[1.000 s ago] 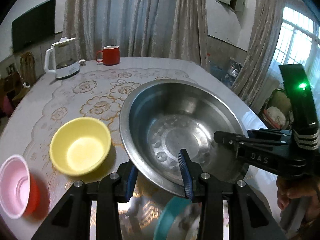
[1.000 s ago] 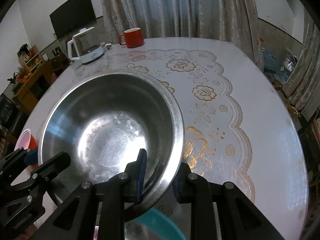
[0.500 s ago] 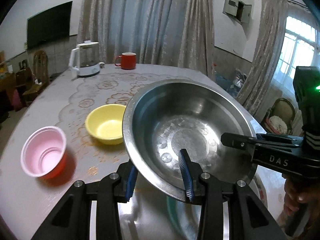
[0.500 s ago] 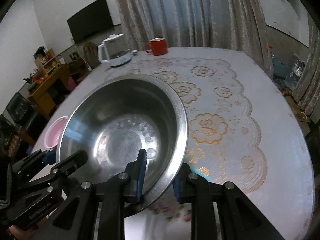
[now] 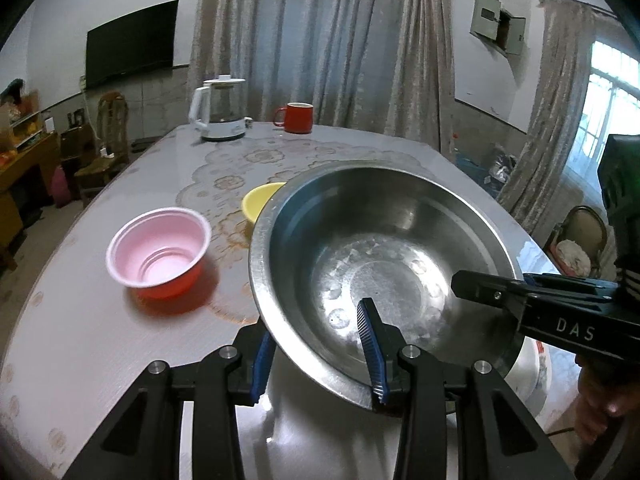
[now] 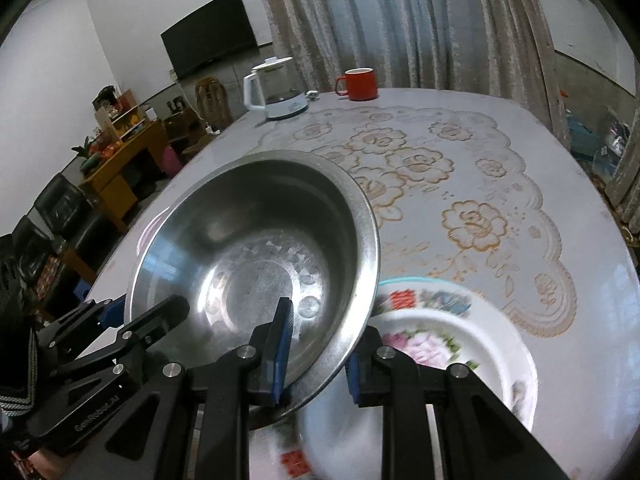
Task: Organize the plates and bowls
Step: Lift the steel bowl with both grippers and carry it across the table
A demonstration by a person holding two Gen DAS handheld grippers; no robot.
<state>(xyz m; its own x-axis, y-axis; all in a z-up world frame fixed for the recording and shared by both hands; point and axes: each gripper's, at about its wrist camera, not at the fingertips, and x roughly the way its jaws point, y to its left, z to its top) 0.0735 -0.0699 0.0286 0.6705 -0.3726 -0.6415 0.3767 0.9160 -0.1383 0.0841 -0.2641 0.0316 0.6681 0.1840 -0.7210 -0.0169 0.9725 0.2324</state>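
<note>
Steel bowl (image 5: 384, 264), left wrist view first: lifted clear of the surface (image 5: 80, 340) and tilted, near rim pinched in the left tongs (image 5: 316, 356), one blue pad inside the wall and one outside, jaws at a middling gap filled by the slanted wall. Right tongs (image 5: 496, 286) reaching in from the right side over another part of the rim. Beyond and to the left, pink bowl (image 5: 158, 248) and yellow bowl (image 5: 260, 200) standing near each other on the surface, both empty, neither nested in anything. Kettle (image 5: 220, 114) and red mug (image 5: 294, 117) at the far edge, well apart from the rest. Right wrist view next: same steel bowl clamped at its rim by the right tongs, jaws narrow, inner pad on the inside wall, outer pad behind the lip; left tongs at lower left on the rim. Just below and to the right, flowered plate (image 6: 460, 344) lying flat on the surface, partly overlapped by the raised bowl; contact between them not discernible. By the look of it, one two-handed carry under way and nothing stacked yet. Probably left to do: setting the steel bowl down, perhaps by the plate, then gathering the pink and yellow bowls.
</note>
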